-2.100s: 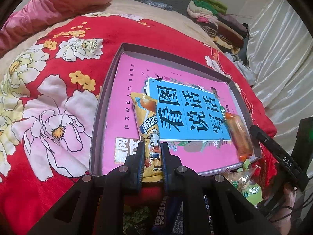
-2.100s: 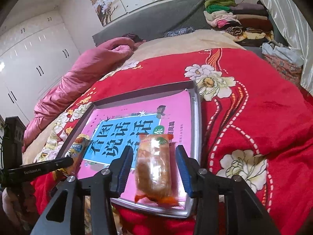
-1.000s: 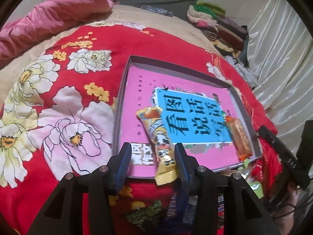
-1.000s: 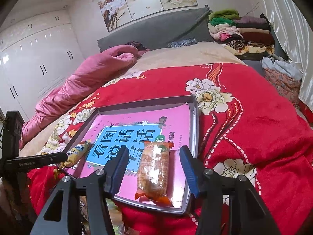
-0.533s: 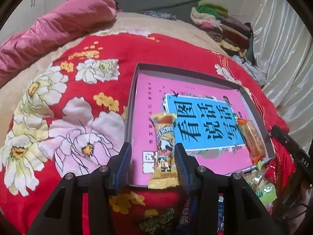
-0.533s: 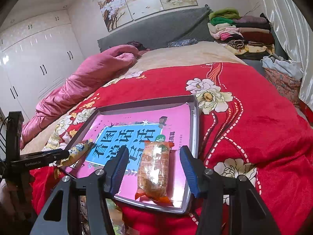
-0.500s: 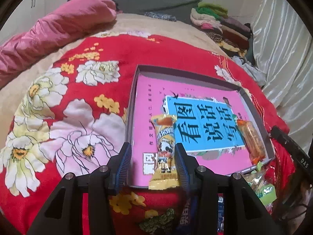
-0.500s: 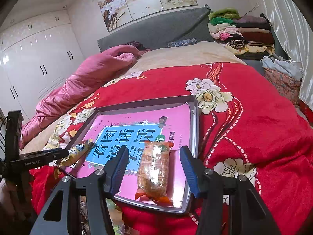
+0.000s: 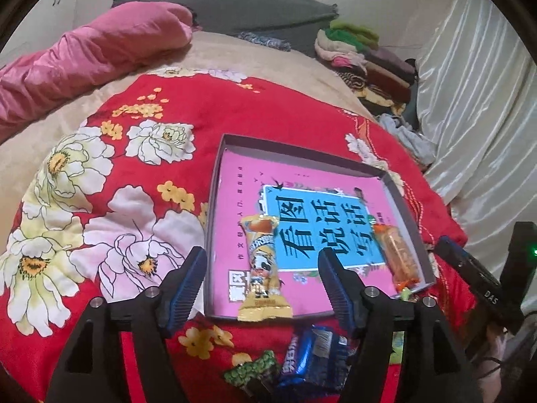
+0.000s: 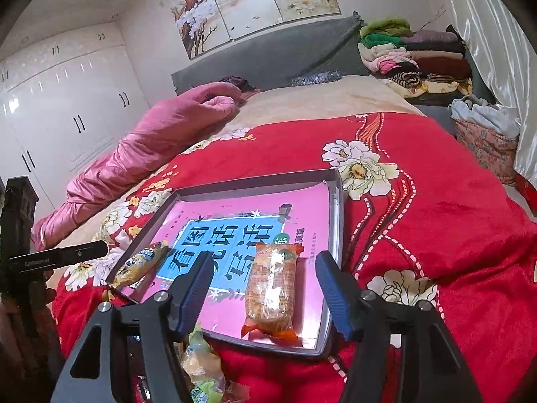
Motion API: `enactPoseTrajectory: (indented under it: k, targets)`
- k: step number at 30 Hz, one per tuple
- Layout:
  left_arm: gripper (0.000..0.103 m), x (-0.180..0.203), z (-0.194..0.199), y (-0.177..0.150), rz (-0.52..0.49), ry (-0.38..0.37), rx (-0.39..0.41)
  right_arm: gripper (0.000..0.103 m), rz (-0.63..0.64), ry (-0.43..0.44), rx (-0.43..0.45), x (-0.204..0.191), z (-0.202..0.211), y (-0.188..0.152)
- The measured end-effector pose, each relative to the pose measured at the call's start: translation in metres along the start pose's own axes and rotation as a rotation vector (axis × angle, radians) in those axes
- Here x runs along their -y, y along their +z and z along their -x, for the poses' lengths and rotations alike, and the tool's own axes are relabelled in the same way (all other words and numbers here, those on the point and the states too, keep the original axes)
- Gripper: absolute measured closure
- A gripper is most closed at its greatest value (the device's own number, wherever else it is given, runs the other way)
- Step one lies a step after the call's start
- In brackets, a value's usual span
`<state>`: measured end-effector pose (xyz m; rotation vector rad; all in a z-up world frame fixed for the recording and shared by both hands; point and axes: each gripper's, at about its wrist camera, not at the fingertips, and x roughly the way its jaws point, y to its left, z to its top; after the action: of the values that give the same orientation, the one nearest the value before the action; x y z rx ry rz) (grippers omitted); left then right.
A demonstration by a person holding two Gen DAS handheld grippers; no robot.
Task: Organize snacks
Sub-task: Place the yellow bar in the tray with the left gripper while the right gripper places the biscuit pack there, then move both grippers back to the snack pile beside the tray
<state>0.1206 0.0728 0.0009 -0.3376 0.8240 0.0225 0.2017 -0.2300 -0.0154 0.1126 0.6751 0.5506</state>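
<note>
the left hand-held gripper [image 9: 261, 278] is seen opening, its pads clear of the yellow snack [image 9: 263, 267] laid on the tray's [image 9: 302, 152] near rim. the right hand-held gripper [image 10: 265, 285] is opening around the orange snack [image 10: 271, 288], untouched. loose packets [image 9: 312, 359] below are partly hidden.

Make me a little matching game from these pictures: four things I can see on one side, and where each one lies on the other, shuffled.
Things:
1. yellow cow-print snack
2. orange snack
3. blue snack packet
4. pink quilt

Places:
A. on the red blanket, outside the tray
B. right end of the tray
C. bunched up far off, toward the headboard
D. left end of the tray, its tail over the near rim

Pairs: 1-D, 2-B, 3-A, 4-C
</note>
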Motion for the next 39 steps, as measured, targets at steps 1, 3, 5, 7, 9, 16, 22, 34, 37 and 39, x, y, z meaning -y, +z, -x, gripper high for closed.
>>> enactPoseTrajectory:
  k: [1, 3, 5, 7, 9, 16, 22, 34, 37, 39]
  targets:
    - [0.030, 0.001, 0.002, 0.000, -0.002, -0.008, -0.001, 0.040, -0.006, 0.004, 0.002, 0.000, 0.002, 0.000]
    - [0.029, 0.002, 0.006, -0.001, -0.007, -0.016, -0.001, 0.039, -0.012, 0.009, 0.006, 0.000, 0.004, 0.000]
    - [0.028, 0.002, 0.012, -0.001, -0.012, -0.020, 0.005, 0.038, -0.022, 0.015, 0.008, 0.001, 0.007, -0.001]
    - [0.028, 0.001, 0.017, -0.001, -0.016, -0.022, 0.010, 0.037, -0.030, 0.019, 0.009, 0.001, 0.009, -0.002]
    - [0.027, 0.002, 0.022, -0.002, -0.019, -0.033, 0.009, 0.037, -0.035, 0.018, 0.012, 0.001, 0.012, -0.002]
    - [0.026, 0.009, 0.027, -0.008, -0.054, -0.058, -0.013, 0.035, -0.039, 0.016, 0.019, -0.002, 0.022, -0.006]
    - [0.026, 0.019, 0.030, -0.015, -0.103, -0.061, -0.027, 0.035, -0.043, 0.002, 0.023, -0.007, 0.034, -0.011]
    - [0.026, 0.027, 0.030, -0.032, -0.143, -0.073, -0.082, 0.035, -0.090, -0.025, 0.001, -0.013, 0.044, -0.026]
    - [0.026, 0.031, 0.030, -0.034, -0.159, -0.073, -0.089, 0.035, -0.090, -0.031, -0.012, -0.017, 0.047, -0.031]
    - [0.026, 0.033, 0.030, -0.036, -0.165, -0.078, -0.093, 0.034, -0.088, -0.040, -0.021, -0.020, 0.049, -0.034]
